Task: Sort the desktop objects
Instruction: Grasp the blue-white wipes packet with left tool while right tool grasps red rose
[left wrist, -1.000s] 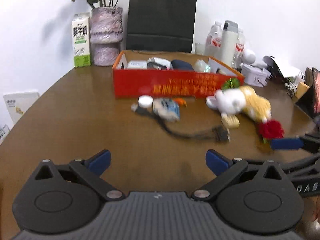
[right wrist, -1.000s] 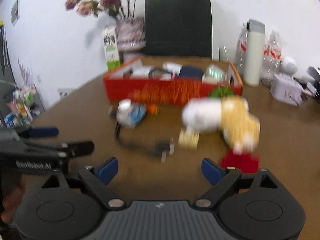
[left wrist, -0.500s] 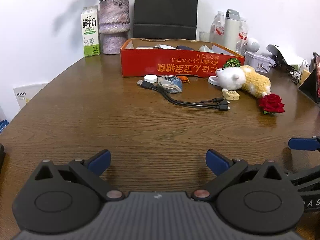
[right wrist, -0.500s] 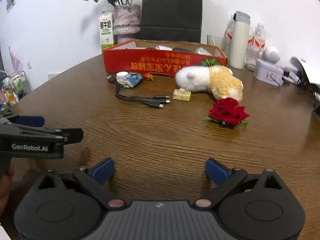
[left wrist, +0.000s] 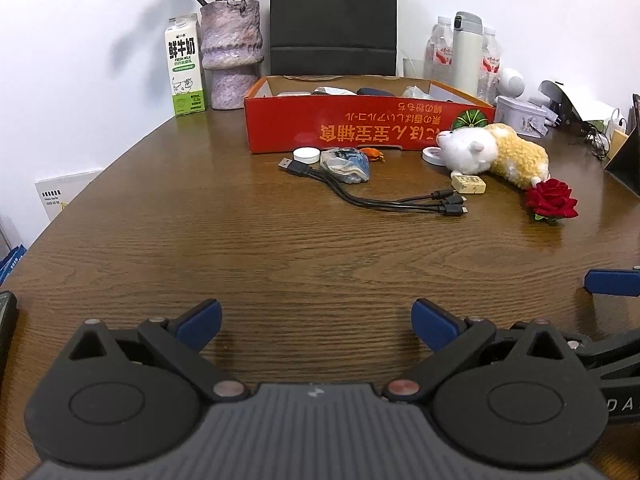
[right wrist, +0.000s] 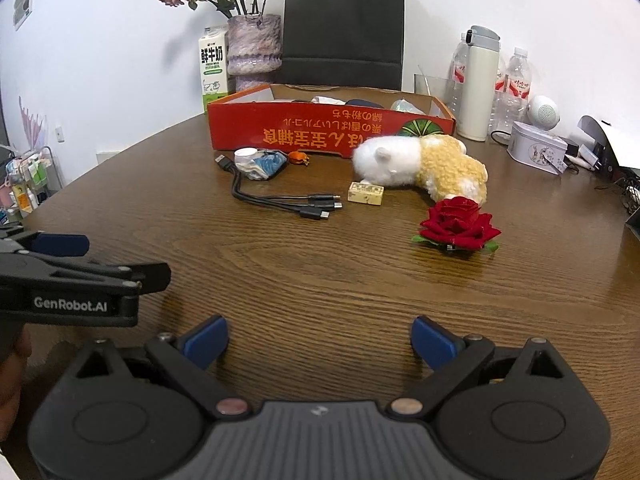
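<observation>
Both grippers hover low over a wooden table (left wrist: pixel 200 220), jaws spread wide and empty: the left gripper (left wrist: pixel 316 320) at the bottom of its frame, the right gripper (right wrist: pixel 320 340) likewise in its own. Beyond them, mid-frame, loose items lie in front of a red box (left wrist: pixel 360 128): a black cable (left wrist: pixel 372 200), a white cap (left wrist: pixel 307 155), a crumpled wrapper (left wrist: pixel 346 164), a small tan block (left wrist: pixel 468 183), a plush toy (left wrist: pixel 496 154) and, right of centre, a red rose (right wrist: pixel 458 226) touching the toy's tail end. Behind the box, at upper frame, stand a milk carton (left wrist: pixel 184 66), a vase (left wrist: pixel 232 52) and a black bag (left wrist: pixel 334 16).
</observation>
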`<state>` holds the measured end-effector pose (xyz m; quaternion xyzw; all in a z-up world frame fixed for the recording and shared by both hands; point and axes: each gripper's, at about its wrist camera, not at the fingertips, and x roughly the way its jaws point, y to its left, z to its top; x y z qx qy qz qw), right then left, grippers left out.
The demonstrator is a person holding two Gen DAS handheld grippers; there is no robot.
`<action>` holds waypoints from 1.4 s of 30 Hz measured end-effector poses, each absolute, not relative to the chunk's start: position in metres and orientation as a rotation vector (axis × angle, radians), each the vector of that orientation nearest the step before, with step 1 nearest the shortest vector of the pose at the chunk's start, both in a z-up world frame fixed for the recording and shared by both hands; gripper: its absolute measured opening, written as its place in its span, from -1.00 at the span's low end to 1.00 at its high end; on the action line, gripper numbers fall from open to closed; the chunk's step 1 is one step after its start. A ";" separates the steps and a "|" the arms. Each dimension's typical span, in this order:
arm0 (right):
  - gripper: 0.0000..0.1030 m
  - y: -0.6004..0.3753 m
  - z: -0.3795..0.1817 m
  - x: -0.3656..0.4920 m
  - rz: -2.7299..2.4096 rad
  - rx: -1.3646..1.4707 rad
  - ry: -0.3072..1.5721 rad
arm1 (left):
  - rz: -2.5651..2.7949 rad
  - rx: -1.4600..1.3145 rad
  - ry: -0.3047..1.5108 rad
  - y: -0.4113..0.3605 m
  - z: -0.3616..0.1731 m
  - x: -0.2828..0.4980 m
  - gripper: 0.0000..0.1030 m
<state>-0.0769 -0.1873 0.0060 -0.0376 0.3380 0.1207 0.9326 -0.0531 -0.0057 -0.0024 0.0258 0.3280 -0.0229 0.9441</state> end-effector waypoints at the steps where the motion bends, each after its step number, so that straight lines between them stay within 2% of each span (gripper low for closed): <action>1: 0.92 -0.187 0.006 -0.077 0.247 -0.077 0.692 | -0.046 0.054 0.668 -0.006 -0.003 -0.053 1.00; 18: 0.91 -0.195 0.010 -0.073 0.291 -0.036 0.708 | -0.070 0.037 0.714 -0.002 -0.003 -0.046 1.00; 23: 0.87 -0.218 0.022 -0.052 0.243 0.002 0.667 | -0.138 -0.003 0.636 -0.003 0.008 -0.037 0.86; 25: 0.80 -0.227 0.025 -0.035 0.198 -0.020 0.657 | -0.162 0.009 0.621 -0.009 0.011 -0.025 0.63; 28: 0.67 -0.239 0.024 -0.006 0.135 -0.038 0.662 | -0.193 0.012 0.623 -0.020 0.012 0.001 0.47; 31: 0.45 -0.249 0.016 0.019 0.093 -0.034 0.711 | -0.182 0.006 0.614 -0.027 0.015 0.025 0.46; 33: 0.17 -0.255 0.011 0.028 0.108 0.008 0.725 | -0.159 0.003 0.590 -0.028 0.021 0.040 0.49; 35: 0.06 -0.255 0.009 0.030 0.102 0.009 0.702 | -0.172 -0.002 0.585 -0.029 0.027 0.062 0.59; 38: 0.05 -0.251 0.005 0.026 0.091 -0.010 0.667 | -0.151 -0.002 0.607 -0.031 0.024 0.092 0.58; 39: 0.04 -0.251 0.005 0.025 0.093 -0.013 0.665 | -0.138 -0.004 0.615 -0.032 0.022 0.101 0.50; 41: 0.04 -0.252 0.005 0.023 0.097 -0.006 0.663 | -0.133 -0.026 0.646 -0.031 0.015 0.114 0.12; 42: 0.04 -0.253 0.006 0.023 0.096 0.001 0.662 | -0.139 -0.037 0.661 -0.030 0.011 0.116 -0.18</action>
